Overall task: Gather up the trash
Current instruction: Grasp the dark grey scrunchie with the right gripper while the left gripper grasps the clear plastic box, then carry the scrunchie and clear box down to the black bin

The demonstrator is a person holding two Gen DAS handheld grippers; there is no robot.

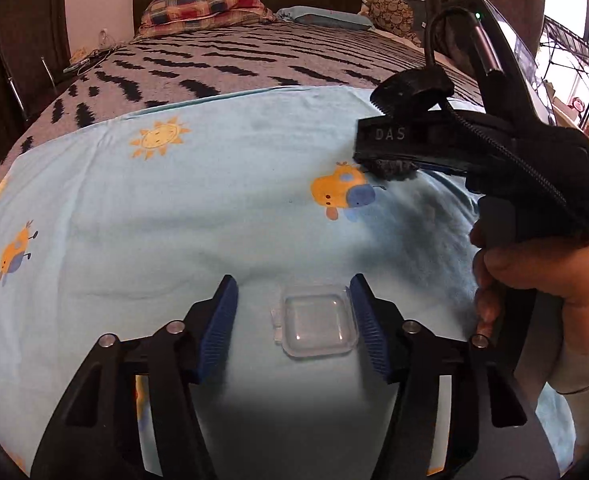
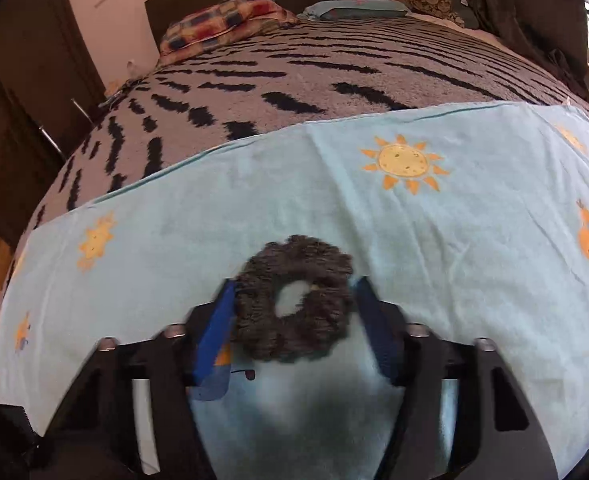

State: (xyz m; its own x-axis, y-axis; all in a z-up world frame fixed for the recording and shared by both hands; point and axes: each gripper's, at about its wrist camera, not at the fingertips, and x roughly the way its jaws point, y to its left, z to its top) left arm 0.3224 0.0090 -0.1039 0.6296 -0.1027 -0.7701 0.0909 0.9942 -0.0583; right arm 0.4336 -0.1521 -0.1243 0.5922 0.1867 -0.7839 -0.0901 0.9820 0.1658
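Note:
A small clear plastic box (image 1: 316, 326) lies on the light blue towel (image 1: 174, 220) between the blue pads of my left gripper (image 1: 292, 320), which is open around it; the right pad is close to the box's edge. A dark grey fuzzy scrunchie (image 2: 294, 298) lies on the towel (image 2: 454, 240) between the pads of my right gripper (image 2: 294, 316), which is open with both pads close to its sides. In the left wrist view the right gripper (image 1: 390, 156) shows from the side, with the scrunchie (image 1: 392, 169) peeking out below it.
The towel covers the foot of a bed with a grey and black patterned blanket (image 1: 234, 64). Pillows (image 1: 202, 4) and stuffed toys (image 1: 398, 4) lie at the headboard. A dark wardrobe (image 2: 18, 80) stands at the left, a window rack (image 1: 574, 52) at the right.

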